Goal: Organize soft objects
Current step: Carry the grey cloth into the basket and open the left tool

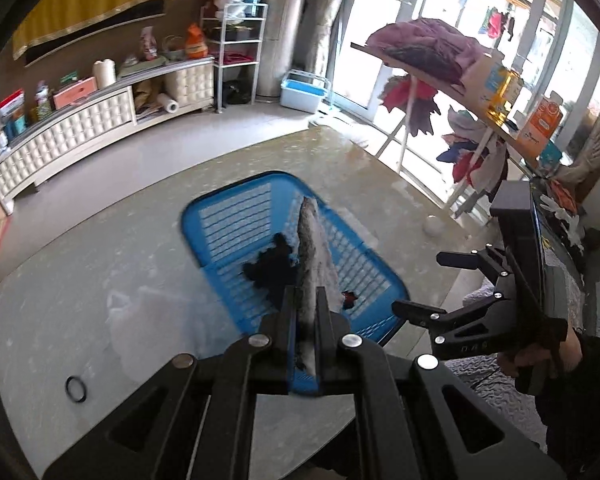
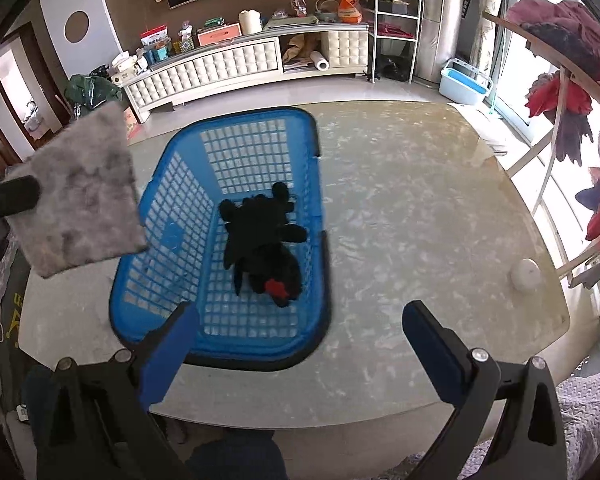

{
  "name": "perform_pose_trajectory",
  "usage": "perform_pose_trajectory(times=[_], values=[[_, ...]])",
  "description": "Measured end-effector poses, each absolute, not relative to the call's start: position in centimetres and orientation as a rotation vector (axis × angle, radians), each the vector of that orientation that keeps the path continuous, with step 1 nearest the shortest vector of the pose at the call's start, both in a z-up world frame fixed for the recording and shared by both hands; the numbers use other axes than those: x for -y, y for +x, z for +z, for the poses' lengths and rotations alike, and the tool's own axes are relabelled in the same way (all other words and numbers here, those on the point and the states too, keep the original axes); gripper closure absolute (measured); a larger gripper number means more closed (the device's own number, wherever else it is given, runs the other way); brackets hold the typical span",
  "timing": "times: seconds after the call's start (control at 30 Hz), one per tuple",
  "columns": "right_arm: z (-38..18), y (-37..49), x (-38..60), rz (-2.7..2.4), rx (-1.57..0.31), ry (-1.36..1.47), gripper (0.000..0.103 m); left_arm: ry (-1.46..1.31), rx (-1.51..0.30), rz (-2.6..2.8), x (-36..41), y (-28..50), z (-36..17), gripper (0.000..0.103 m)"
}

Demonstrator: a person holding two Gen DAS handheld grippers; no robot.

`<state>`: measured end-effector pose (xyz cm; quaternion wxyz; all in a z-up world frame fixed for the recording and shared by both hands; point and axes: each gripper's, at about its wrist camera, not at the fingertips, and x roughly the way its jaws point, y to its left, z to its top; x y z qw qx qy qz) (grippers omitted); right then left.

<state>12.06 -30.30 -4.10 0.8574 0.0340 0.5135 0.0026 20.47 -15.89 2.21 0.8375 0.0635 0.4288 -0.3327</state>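
Grey and fuzzy, a square cloth pad (image 2: pixel 80 196) is clamped by one edge between the closed fingers of the left claw (image 1: pixel 305 300) and is held in the air above the left side of the blue basket (image 2: pixel 168 240). Seen from the left wrist view, the pad (image 1: pixel 314 248) is turned edge-on and rises straight out from between the fingers.

Inside the basket a black plush toy (image 2: pixel 264 240) with a small red patch is laid on the slatted floor, toward the near right corner. The basket is set on a pale, marbled counter (image 2: pixel 420 220).

The right claw (image 2: pixel 300 344) is held wide open over the near edge of the counter, with nothing between its blue-padded fingers (image 2: pixel 172 356); its left finger overlaps the near rim of the basket in the view. In the left wrist view the right claw (image 1: pixel 452 284) is seen beside the basket, gripped by a hand (image 1: pixel 540 356) in a dark sleeve.

A small white round object (image 2: pixel 526 274) is placed near the right edge of the counter, and a black ring (image 1: pixel 76 389) lies toward the left edge.
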Motion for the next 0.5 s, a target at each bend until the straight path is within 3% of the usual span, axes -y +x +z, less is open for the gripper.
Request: perform_pose_trajectory(times=[0.5], values=[[-5.7, 12.7, 34.2, 0.024, -1.081, 0.161, 0.001, 0.279, -1.117, -0.811, 23.7, 23.1, -6.4, 0.097]])
